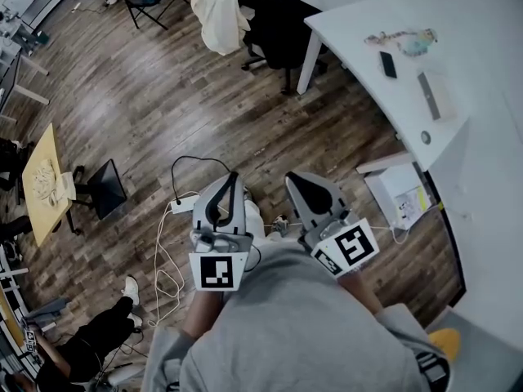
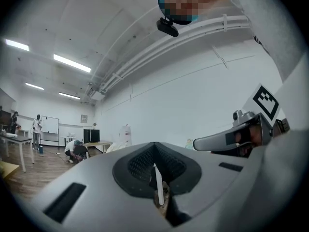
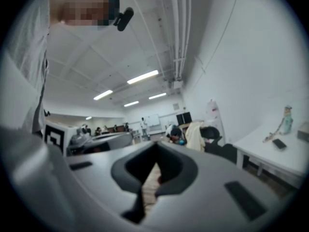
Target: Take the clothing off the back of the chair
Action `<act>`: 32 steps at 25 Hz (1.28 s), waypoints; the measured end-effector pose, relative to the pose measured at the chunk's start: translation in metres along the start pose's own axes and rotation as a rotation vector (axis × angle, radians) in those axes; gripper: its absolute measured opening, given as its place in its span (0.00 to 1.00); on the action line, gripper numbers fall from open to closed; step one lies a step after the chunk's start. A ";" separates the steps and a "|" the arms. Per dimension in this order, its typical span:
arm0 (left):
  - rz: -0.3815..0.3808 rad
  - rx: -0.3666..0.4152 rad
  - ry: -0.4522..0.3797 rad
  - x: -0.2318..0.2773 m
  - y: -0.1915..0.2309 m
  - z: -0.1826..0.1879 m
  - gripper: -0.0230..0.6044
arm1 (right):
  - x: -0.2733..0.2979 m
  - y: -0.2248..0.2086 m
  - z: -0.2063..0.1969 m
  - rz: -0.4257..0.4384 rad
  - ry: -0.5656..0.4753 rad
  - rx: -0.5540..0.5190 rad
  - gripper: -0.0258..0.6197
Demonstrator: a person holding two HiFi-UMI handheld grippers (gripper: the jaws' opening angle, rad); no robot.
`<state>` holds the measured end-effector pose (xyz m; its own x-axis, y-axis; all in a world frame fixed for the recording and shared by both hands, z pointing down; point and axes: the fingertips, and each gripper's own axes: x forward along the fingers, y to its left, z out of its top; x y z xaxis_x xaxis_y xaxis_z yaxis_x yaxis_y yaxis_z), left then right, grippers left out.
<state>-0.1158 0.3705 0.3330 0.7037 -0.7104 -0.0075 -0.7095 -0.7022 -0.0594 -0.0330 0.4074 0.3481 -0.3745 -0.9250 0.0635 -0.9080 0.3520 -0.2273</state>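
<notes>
Both shut, empty: left gripper (image 1: 230, 188), right gripper (image 1: 299, 184) held level for approach; cream fabric garment (image 1: 219, 6) on black swivel chair (image 1: 284, 29) well beyond fingertips.

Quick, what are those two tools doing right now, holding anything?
Left tool: closed, holding nothing.
Right tool: closed, holding nothing.

Stock, placed from the 1 white curved desk (image 1: 359, 31):
- 1 cream fabric garment (image 1: 219, 6), left of it
- 1 black office chair (image 1: 282, 27), left of it
- 1 black phone (image 1: 388, 64), on it
- 1 white box (image 1: 400, 194), below its edge
- 1 yellow wooden table (image 1: 45, 182), far left
</notes>
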 end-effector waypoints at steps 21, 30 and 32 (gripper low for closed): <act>0.014 -0.017 -0.053 0.076 0.088 -0.002 0.09 | 0.105 -0.033 0.012 -0.028 0.044 -0.052 0.09; -0.030 -0.003 -0.034 0.113 0.119 -0.010 0.09 | 0.146 -0.047 0.017 -0.061 0.055 -0.033 0.09; -0.036 -0.012 -0.042 0.117 0.128 -0.009 0.09 | 0.156 -0.046 0.017 -0.069 0.056 -0.030 0.09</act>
<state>-0.1245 0.1970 0.3333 0.7298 -0.6820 -0.0472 -0.6837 -0.7282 -0.0486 -0.0465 0.2448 0.3516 -0.3199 -0.9382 0.1320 -0.9369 0.2925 -0.1915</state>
